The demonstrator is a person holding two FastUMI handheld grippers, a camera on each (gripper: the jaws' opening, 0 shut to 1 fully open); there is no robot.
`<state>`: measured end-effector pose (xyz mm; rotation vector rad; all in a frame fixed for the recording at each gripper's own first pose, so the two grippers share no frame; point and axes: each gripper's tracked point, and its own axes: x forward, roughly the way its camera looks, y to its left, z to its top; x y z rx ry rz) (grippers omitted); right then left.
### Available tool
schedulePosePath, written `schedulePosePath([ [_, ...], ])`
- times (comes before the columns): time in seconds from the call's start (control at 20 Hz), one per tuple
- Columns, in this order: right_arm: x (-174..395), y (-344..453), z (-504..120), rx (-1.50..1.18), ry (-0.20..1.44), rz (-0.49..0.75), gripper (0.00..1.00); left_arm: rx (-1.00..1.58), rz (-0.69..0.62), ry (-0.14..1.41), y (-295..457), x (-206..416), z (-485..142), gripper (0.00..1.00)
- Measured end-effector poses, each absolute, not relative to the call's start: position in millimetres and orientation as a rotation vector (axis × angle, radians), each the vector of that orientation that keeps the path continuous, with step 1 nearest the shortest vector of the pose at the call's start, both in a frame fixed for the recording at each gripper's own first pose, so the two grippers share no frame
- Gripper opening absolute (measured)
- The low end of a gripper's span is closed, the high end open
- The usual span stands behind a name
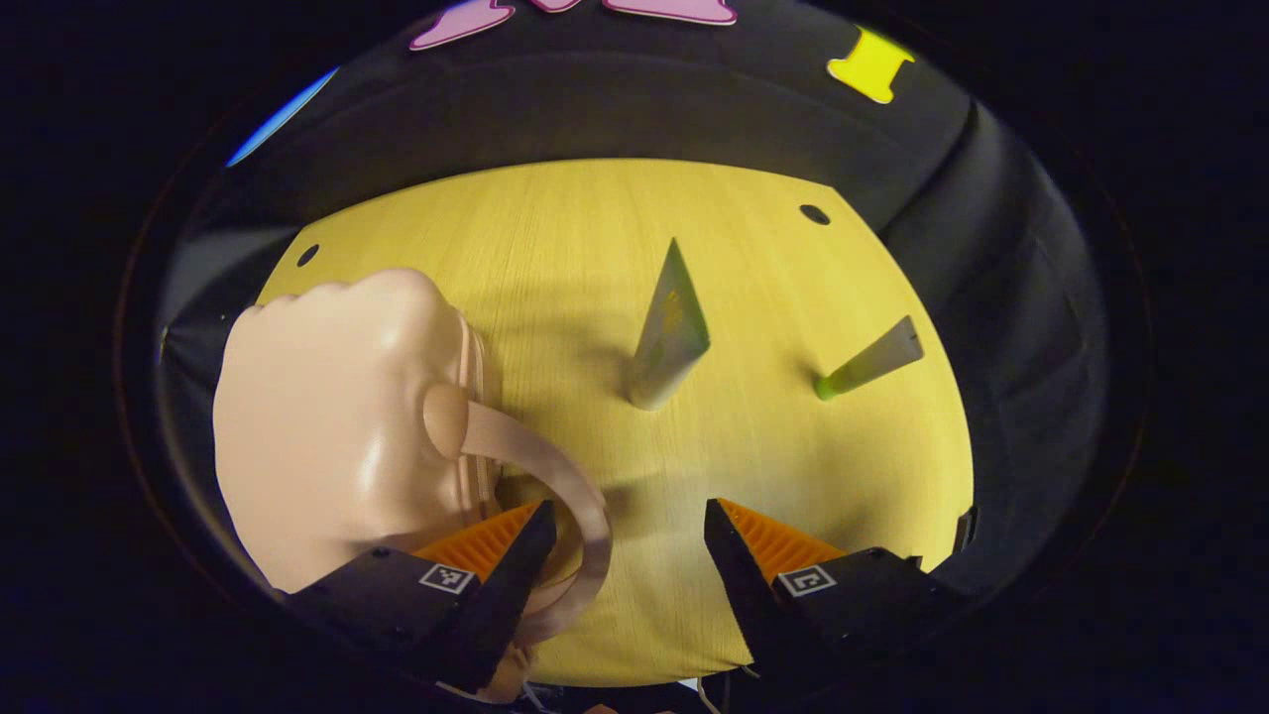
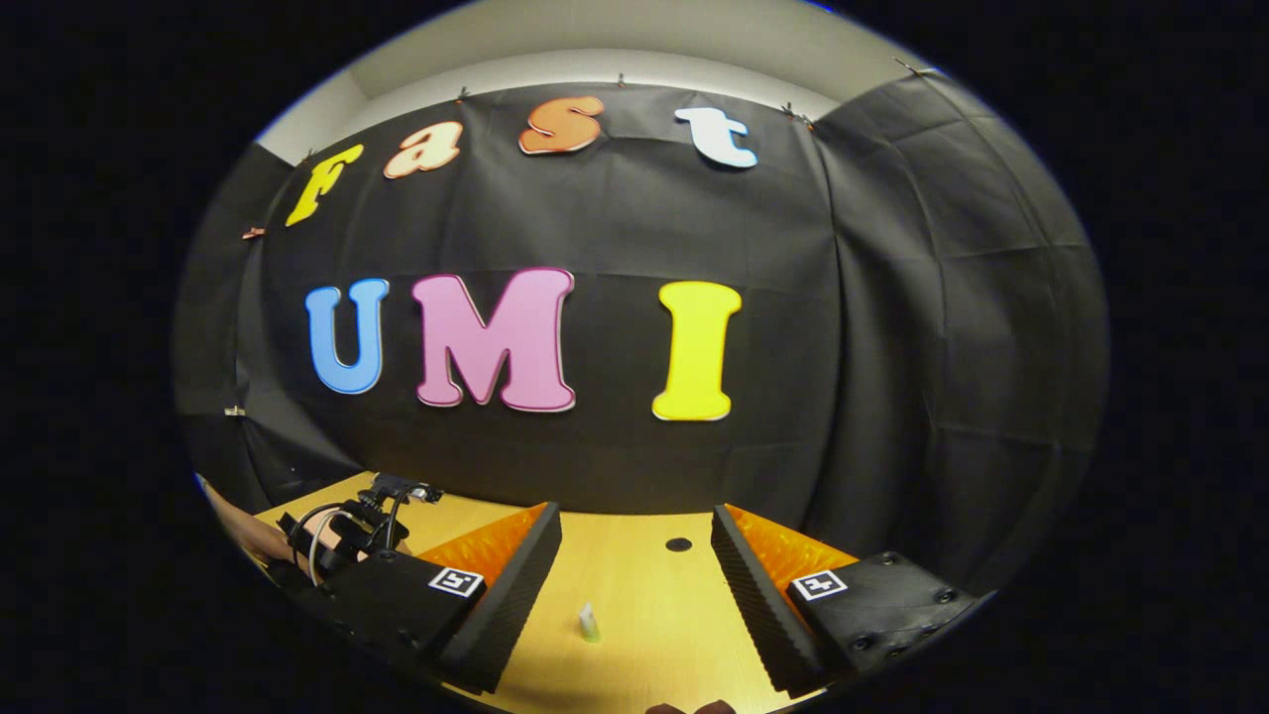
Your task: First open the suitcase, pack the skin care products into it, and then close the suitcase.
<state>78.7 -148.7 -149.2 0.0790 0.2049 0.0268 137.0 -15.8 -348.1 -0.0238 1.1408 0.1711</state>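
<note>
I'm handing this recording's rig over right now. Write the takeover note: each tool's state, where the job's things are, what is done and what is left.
Left tool: open, low over the wooden table, one finger beside the handle of the pale pink suitcase; not gripping it.
Right tool: open, holding nothing, facing the booth wall.
Things: suitcase shut, at the table's left in the left gripper view. Two skin care tubes on the table: a larger one and a smaller green-capped one.
Done: nothing yet.
Left: open the suitcase, pack both tubes, close it.
</note>
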Motion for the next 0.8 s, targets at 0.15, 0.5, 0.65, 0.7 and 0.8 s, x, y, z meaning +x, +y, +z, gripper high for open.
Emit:
schedulePosePath([
  [0.15, 89.4, -174.0, -166.5, 0.076, 0.234, 0.017, 0.97, -0.053, 0.212, 1.181, -11.2, 142.6, -368.4, 0.91],
  [0.5, 115.6, -168.4, -183.0, 0.116, 0.267, 0.111, 0.97, 0.061, 0.266, 1.193, 4.0, 134.2, -337.1, 0.15],
  [0.65, 131.0, -148.9, -177.5, 0.115, 0.247, 0.161, 0.96, 0.055, 0.236, 1.11, -0.8, 134.9, -287.0, 0.15],
  [0.7, 134.7, -141.2, -174.9, 0.12, 0.24, 0.173, 0.97, 0.063, 0.242, 1.074, 4.1, 132.9, -266.1, 0.14],
  [0.8, 143.6, -121.2, -167.0, 0.142, 0.222, 0.205, 0.97, 0.101, 0.263, 0.991, 25.9, 131.7, -219.3, 0.15],
])
